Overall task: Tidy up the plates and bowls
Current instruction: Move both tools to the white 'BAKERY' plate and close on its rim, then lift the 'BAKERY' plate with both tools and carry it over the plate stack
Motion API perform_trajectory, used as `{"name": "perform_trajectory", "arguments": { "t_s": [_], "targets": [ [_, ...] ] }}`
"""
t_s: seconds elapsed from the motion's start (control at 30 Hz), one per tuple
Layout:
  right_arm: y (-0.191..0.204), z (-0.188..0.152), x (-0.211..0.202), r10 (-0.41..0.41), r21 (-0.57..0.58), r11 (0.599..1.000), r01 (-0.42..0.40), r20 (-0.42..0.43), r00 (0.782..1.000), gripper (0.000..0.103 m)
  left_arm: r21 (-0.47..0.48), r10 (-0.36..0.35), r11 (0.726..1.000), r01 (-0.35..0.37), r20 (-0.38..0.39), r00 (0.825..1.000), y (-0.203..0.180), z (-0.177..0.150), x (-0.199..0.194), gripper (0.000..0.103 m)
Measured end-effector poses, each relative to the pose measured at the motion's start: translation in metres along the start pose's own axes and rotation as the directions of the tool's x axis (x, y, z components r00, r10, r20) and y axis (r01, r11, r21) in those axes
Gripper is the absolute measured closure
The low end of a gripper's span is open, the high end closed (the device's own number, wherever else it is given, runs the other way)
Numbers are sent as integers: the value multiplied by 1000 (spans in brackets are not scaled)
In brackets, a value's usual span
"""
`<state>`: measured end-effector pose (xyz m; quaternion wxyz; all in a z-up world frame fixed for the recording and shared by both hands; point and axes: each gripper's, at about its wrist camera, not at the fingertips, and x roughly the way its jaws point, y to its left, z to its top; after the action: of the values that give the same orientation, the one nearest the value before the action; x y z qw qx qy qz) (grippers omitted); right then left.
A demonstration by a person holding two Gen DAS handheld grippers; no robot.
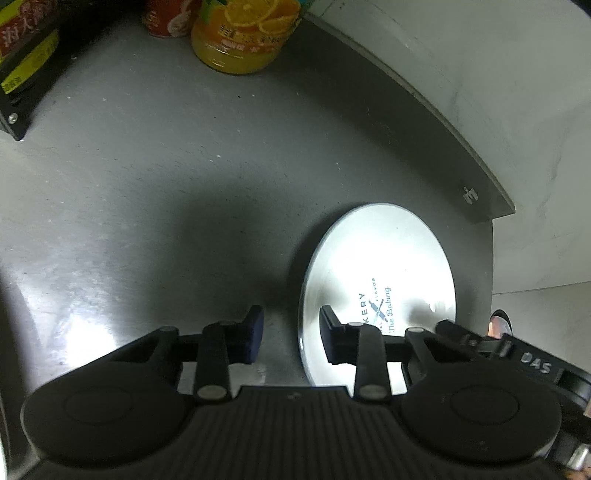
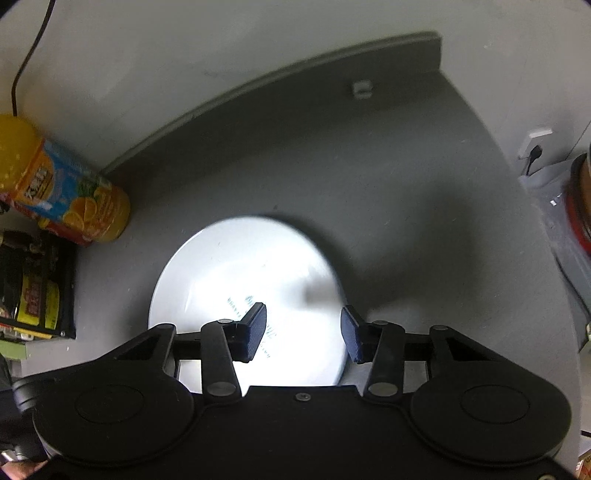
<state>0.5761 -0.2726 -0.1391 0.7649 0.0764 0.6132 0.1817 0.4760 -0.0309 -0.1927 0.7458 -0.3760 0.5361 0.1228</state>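
A white round plate [image 1: 384, 273] with blue bakery lettering lies flat on a grey metal counter [image 1: 166, 184], near its right end. My left gripper [image 1: 291, 334] is open and empty, its right finger over the plate's left rim, its left finger over bare counter. In the right wrist view the same plate [image 2: 240, 273] lies below my right gripper [image 2: 303, 332], which is open and empty; its left finger is over the plate and its right finger is at the plate's right rim. The other gripper's black body [image 1: 524, 362] shows at the right in the left wrist view.
An orange juice bottle [image 1: 243, 33] [image 2: 66, 199] and a red can [image 1: 166, 18] stand at the counter's back. A black rack with packets [image 1: 26, 62] [image 2: 33, 284] is at the left. A raised rim [image 1: 424, 110] borders the white wall. A red-rimmed container [image 2: 580, 199] sits at the far right.
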Motion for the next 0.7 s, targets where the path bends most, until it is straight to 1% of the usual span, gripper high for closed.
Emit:
{"name": "perform_trajectory", "arguments": {
  "t_s": [0.13,0.3,0.4,0.43,0.47,0.53,0.6,0.7],
  "targets": [
    [-14,3,7,-32,19,999,32,-27,999,58,-5,-6,1000,6,-13,1000,-5,-1,7,77],
    [-23,5,28,-27,32,999,29,-68,997,62,-12,-3,1000,3,-15,1000,-8,-3,15,85],
    [-25,5,38,-9,45,999,13,-79,997,67,-15,-3,1000,2,-21,1000,-8,-2,19,86],
    [-26,5,39,3,49,999,1,-71,998,73,-16,-3,1000,2,-23,1000,-7,-2,19,87],
    [-26,6,42,16,48,999,-12,-77,997,83,-18,-9,1000,8,-19,1000,-5,-2,20,89],
    [-27,6,46,46,59,997,-40,-98,994,86,-21,-14,1000,13,-21,1000,-5,-1,20,89],
    [-26,6,46,41,43,998,-37,-99,994,87,-22,-12,1000,12,-24,1000,-4,-1,19,92],
    [-23,3,37,54,32,998,-52,-60,997,91,-25,-9,1000,8,-24,1000,-2,0,16,93]
  ]
}}
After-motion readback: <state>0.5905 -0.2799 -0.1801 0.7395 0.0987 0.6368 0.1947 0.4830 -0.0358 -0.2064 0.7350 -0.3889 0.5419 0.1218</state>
